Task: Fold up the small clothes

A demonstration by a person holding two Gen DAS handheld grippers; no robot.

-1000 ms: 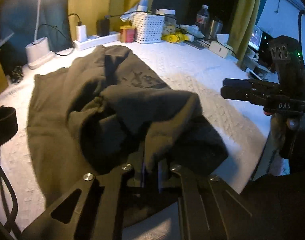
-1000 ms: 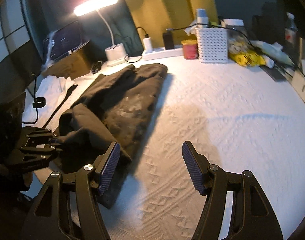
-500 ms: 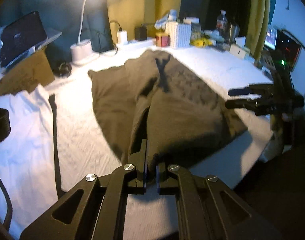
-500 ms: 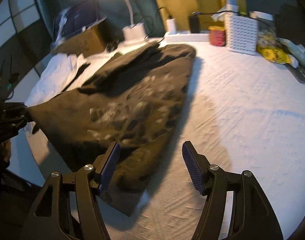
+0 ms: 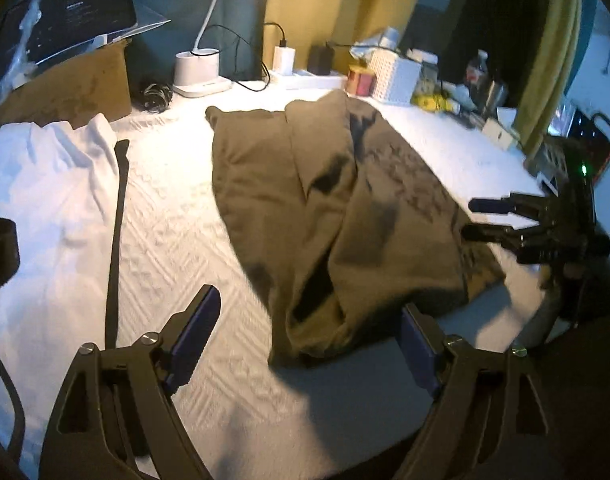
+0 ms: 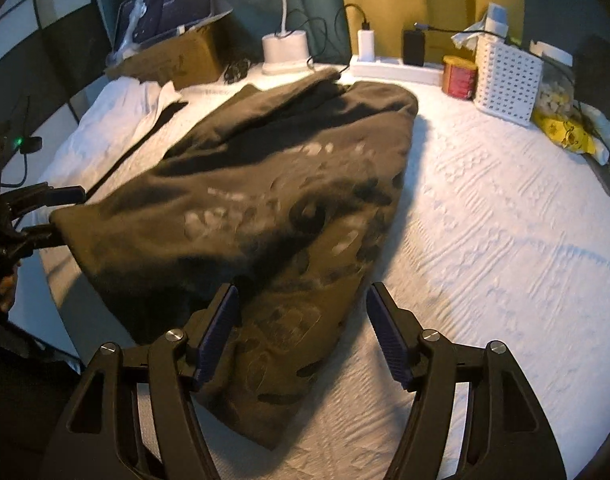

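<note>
A dark olive garment (image 5: 345,208) with a faded print lies spread on the white quilted table, its near hem bunched at the front edge. My left gripper (image 5: 305,340) is open and empty, its jaws wide apart just in front of that hem. My right gripper (image 6: 303,332) is open and empty over the garment's (image 6: 265,208) near corner. Each gripper shows in the other's view: the right gripper (image 5: 501,220) at the garment's right edge, the left gripper (image 6: 45,212) at its left edge.
A white garment (image 5: 37,200) with a black strap (image 5: 115,240) lies at the left. At the back stand a lamp base (image 5: 199,74), a power strip (image 6: 397,68), a red tin (image 6: 459,76), a white basket (image 6: 507,80) and a cardboard box (image 5: 65,88).
My left gripper has pulled the garment's hem back to the front edge, then opened and let it go. The garment now lies spread out. My right gripper has moved over its near corner.
</note>
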